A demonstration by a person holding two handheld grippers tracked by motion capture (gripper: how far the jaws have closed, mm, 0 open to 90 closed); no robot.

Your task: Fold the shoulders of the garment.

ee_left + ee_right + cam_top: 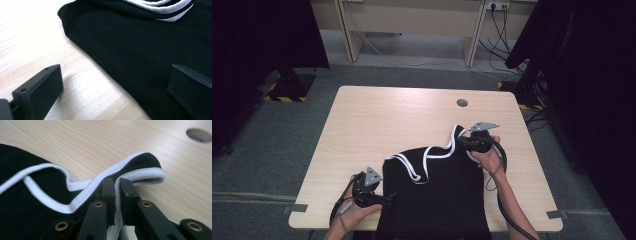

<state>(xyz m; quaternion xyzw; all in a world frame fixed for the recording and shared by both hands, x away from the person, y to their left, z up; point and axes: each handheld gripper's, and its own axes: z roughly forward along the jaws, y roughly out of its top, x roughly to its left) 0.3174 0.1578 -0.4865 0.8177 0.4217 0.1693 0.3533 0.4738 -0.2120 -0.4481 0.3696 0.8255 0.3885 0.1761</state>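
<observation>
White trim [117, 195] sits pinched in the right hand-held gripper [117, 192].

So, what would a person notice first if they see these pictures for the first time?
First, the black garment with white trim lying on the near half of the light wooden table. Next, the right gripper at the garment's far right corner, shut on the white trimmed edge. The left gripper waits open at the garment's left edge, one of its fingers above the cloth.
</observation>
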